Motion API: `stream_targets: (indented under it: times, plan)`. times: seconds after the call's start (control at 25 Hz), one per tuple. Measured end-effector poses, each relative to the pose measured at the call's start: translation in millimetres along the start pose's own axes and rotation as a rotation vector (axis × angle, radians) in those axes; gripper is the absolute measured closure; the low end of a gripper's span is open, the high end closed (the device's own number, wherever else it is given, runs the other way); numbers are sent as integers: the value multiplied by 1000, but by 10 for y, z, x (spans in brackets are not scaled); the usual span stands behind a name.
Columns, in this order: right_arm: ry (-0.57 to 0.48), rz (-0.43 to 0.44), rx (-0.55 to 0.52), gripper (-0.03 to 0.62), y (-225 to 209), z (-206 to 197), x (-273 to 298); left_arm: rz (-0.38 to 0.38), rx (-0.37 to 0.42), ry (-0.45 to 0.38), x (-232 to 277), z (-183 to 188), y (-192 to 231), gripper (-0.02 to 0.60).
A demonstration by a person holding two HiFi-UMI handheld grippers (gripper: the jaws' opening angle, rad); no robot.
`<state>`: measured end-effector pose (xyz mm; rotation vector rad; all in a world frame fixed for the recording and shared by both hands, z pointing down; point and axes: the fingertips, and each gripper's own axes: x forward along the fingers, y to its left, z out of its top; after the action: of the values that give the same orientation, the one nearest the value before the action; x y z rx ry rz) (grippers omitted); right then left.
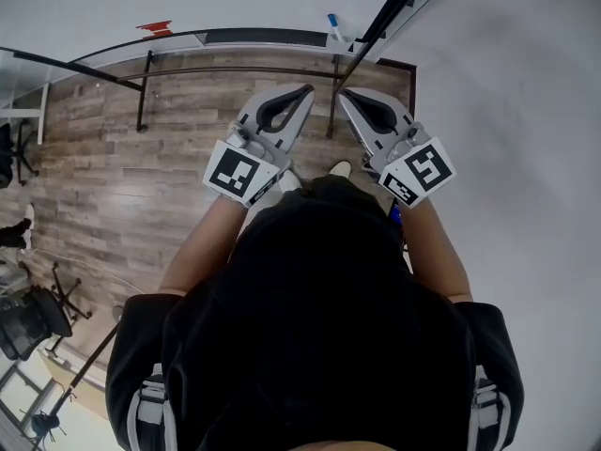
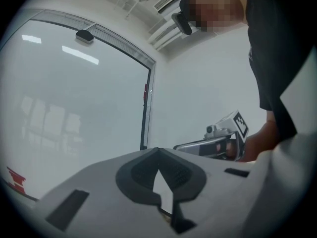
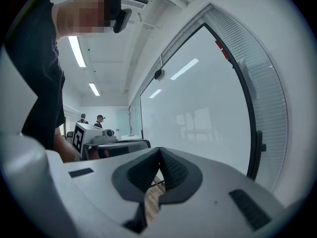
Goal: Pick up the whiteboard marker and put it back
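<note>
A whiteboard marker (image 1: 333,28) with a blue cap rests on the tray rail along the foot of the whiteboard, at the top of the head view. My left gripper (image 1: 306,89) and right gripper (image 1: 344,94) are held side by side in front of my chest, tips pointing toward the board's stand and well short of the marker. Both are shut with nothing between the jaws. In the left gripper view the left gripper (image 2: 158,150) faces the whiteboard (image 2: 74,108). The right gripper (image 3: 159,150) faces the same board (image 3: 198,118). Neither gripper view shows the marker.
A red object (image 1: 155,28) lies further left on the tray rail. The stand's black legs (image 1: 144,92) reach over the wood floor (image 1: 113,177). An office chair (image 1: 28,318) stands at the lower left. Two people (image 3: 91,119) stand far off.
</note>
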<state>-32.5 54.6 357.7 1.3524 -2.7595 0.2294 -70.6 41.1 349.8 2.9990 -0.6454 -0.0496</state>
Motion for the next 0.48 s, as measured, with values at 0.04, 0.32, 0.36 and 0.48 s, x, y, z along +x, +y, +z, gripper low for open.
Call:
stream_targets:
  times: [0.04, 0.32, 0.36, 0.48]
  plan:
    - [-1, -1, 6, 592, -28, -1, 4, -1, -1, 3, 23, -14, 15, 578]
    - [10, 17, -1, 592, -277, -23, 88, -19, -23, -16, 267, -31, 143, 578]
    - [11, 21, 1, 592, -332, -38, 101, -22, -20, -16, 320, -35, 161, 578]
    - [15, 26, 3, 592, -528, -64, 134, -38, -17, -15, 504, -43, 204, 578]
